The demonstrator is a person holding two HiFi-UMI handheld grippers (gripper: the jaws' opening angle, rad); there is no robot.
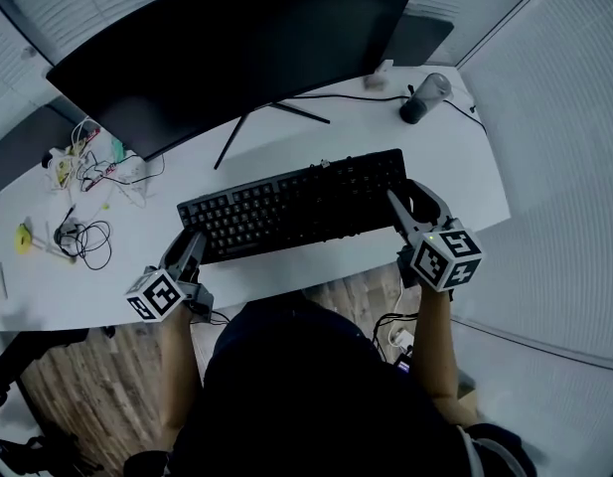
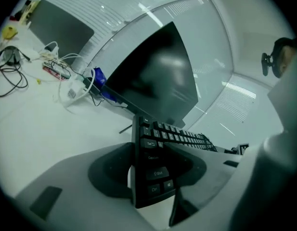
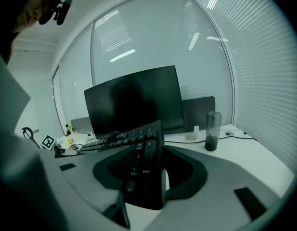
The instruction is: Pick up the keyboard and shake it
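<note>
The keyboard (image 1: pixel 296 205) is being held over the near part of the desk (image 1: pixel 465 182), in front of the monitor (image 1: pixel 236 38). Its left end is being clamped by the left gripper (image 1: pixel 192 246), its right end by the right gripper (image 1: pixel 410 207).

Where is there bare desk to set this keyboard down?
Free: the desk between the monitor stand and the keyboard, and its right end between keyboard and bottle. Crowded: the left end, strewn with cables.
</note>
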